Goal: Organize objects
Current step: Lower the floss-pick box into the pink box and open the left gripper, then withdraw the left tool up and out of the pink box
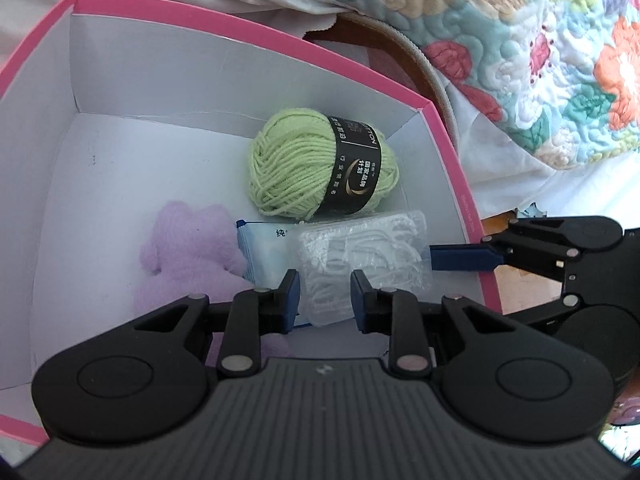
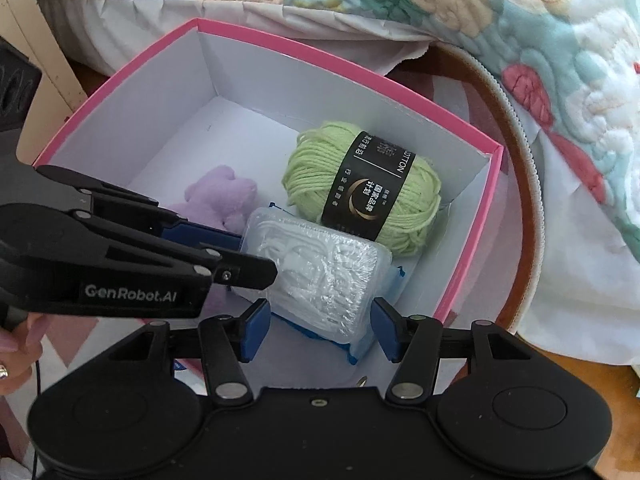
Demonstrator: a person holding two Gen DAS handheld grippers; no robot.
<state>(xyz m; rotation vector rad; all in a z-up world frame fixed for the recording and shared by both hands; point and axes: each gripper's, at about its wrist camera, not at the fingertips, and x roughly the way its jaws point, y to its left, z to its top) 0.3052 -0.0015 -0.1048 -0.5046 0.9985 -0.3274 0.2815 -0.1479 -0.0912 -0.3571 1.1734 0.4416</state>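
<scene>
1. Pink cardboard box (image 2: 72, 120) with a white inside fills both views, open at the top, and both tools reach over its near rim.

2. Four things already lie inside it. A ball of light green yarn (image 2: 360, 188) with a black paper band lies beyond the tips of both tools, by the far right corner. A lilac plush toy (image 1: 188, 248) lies ahead and to the left of the left tool.

3. A clear packet of white floss picks (image 2: 320, 276) rests on top of a blue and white wipes packet (image 1: 260, 248). The stack lies straight ahead of both tools, near the front wall.

4. The left tool (image 1: 325, 298) has its blue pads drawn in about as close as they go. In its own view the floss packet shows in the gap below the pads; whether they pinch its wrapper I cannot tell.

5. The right tool (image 2: 318, 330) is about half open. Its pads stand to either side of the packet's near end with clear space on both sides, so it holds nothing.

6. My judgement: the packing is well along, and the floss packet looks freshly placed or being tidied. No loose items show outside the box; only a floral quilt (image 2: 500, 20) and pale sheet lie beyond it. A lid, if any, is not in view.
</scene>
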